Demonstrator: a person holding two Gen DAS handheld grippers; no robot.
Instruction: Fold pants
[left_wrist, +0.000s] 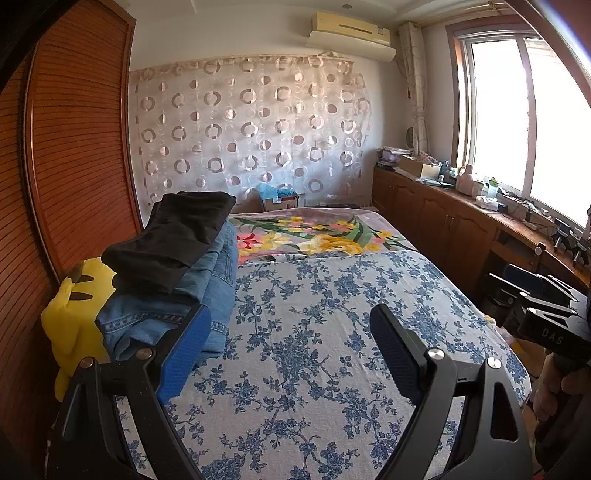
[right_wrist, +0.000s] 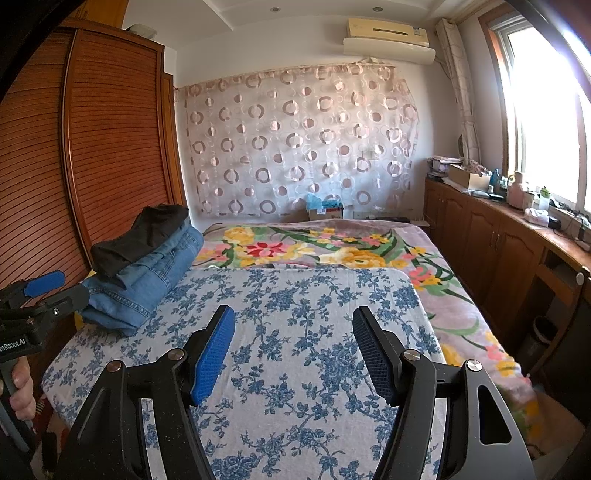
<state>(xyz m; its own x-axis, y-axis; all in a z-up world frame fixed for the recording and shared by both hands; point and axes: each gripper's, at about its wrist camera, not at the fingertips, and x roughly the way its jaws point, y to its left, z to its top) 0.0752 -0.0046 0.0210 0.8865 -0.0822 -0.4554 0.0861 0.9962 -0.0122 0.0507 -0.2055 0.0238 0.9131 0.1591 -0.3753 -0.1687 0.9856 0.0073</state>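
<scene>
A stack of folded pants lies at the left edge of the bed: black pants (left_wrist: 173, 236) on top of blue jeans (left_wrist: 184, 306). The right wrist view shows the same black pants (right_wrist: 140, 236) and jeans (right_wrist: 147, 280). My left gripper (left_wrist: 291, 343) is open and empty, its left finger just in front of the jeans. My right gripper (right_wrist: 293, 350) is open and empty above the blue floral sheet (right_wrist: 295, 332). The left gripper also shows at the left edge of the right wrist view (right_wrist: 44, 291).
A yellow plush toy (left_wrist: 74, 317) sits left of the stack, against the wooden wardrobe (left_wrist: 74, 147). A flowered blanket (left_wrist: 314, 232) covers the far bed. A wooden cabinet (left_wrist: 443, 218) with clutter runs along the right under the window.
</scene>
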